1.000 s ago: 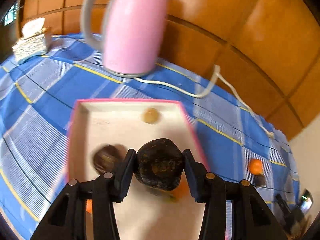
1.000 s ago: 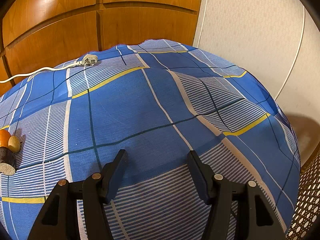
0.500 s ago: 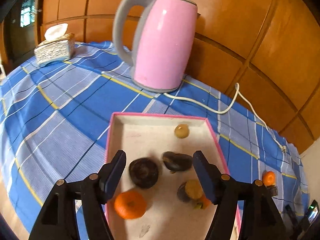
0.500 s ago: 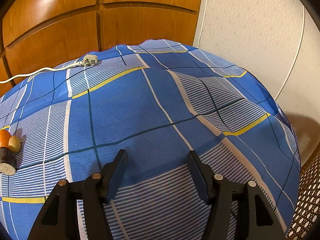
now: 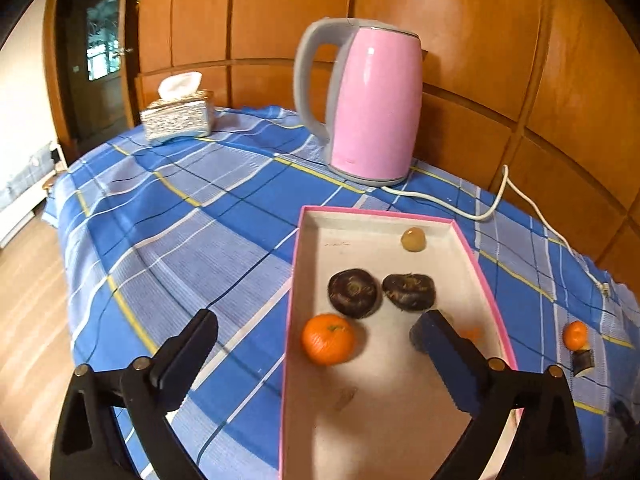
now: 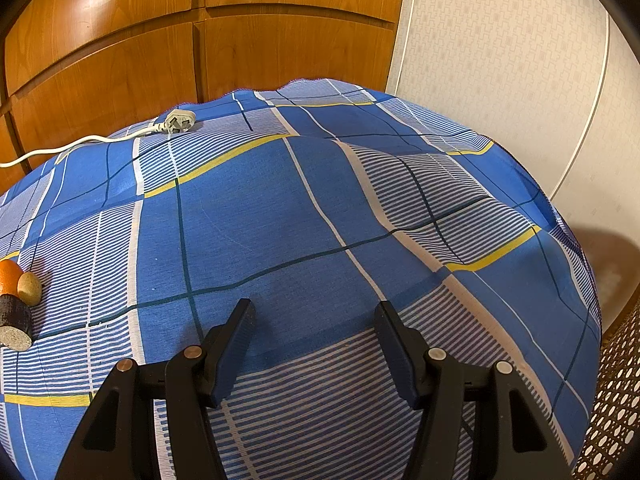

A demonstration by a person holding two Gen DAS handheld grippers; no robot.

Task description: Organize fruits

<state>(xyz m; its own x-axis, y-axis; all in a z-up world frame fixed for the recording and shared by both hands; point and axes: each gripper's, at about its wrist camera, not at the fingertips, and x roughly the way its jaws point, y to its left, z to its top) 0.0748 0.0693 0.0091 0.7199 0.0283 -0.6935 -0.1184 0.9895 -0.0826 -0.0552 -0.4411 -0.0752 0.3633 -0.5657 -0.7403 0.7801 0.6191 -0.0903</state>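
Lower right of the left wrist view: shallow pink-rimmed white cardboard tray (image 5: 486, 276) on the blue plaid tabletop (image 5: 192, 240), holding a round orange mandarin (image 5: 328, 339), two dark wrinkled purple-brown fruits (image 5: 353, 292) side by side, and a small tan round fruit (image 5: 413, 239) near the far wall. Left tongs (image 5: 316, 334) have just been opening, now wide and empty, straddling the tray's left rim. Right tongs (image 6: 314, 336) part-open, empty, over bare cloth. Leftovers at the left edge of the right view: a dark cut cylinder piece (image 6: 14, 326), pale cut face toward camera, long axis roughly running away up-frame, touching a small tan fruit and an orange one. Cylinder looks light and firm; best pinched across its round sides at mid-length. Round fruits likely roll.
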